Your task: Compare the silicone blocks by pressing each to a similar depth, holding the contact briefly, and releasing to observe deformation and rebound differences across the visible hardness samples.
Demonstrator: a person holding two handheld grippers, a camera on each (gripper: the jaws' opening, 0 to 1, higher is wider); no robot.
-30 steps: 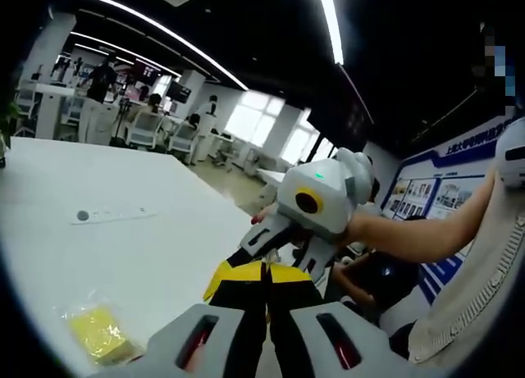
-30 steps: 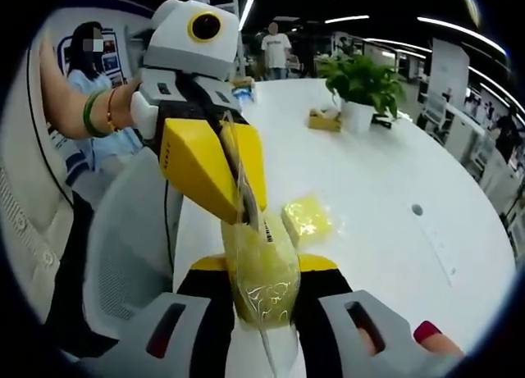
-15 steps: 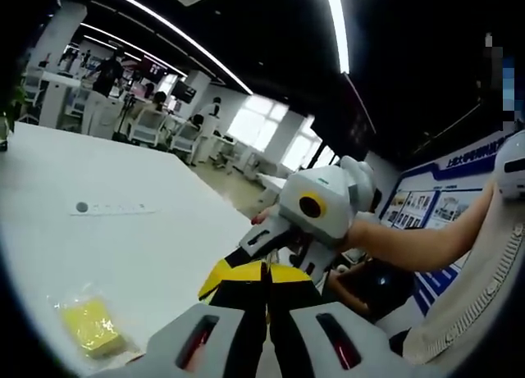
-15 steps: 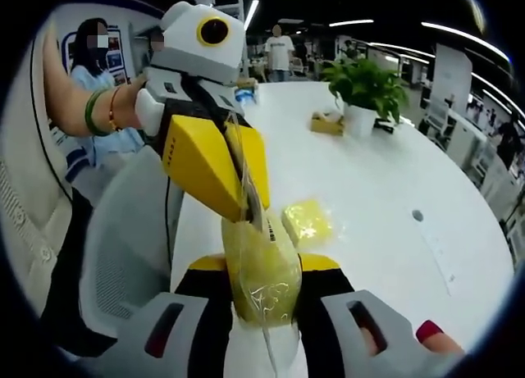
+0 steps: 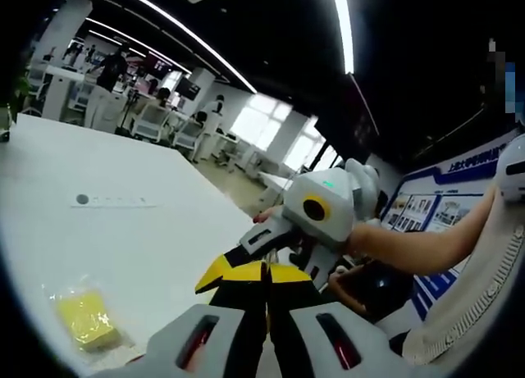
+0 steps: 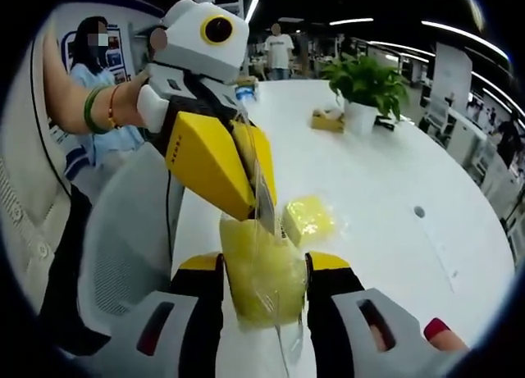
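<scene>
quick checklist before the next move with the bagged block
1. Bagged yellow silicone block sits between the right gripper jaws: ok.
2. Left gripper pinches the bag's top edge: ok.
3. Left jaws closed in the left gripper view: ok.
4. Press depth on the held block: cannot tell.
5. Second bagged yellow block lies apart on the white table, free for comparison: ok.
6. Potted plant well away from the grippers: ok.

The left gripper view looks along its shut jaws at the right gripper (image 5: 246, 273), close ahead. The right gripper view faces back at the left gripper (image 6: 264, 216). Both share the white table (image 5: 123, 230) (image 6: 377, 189).
</scene>
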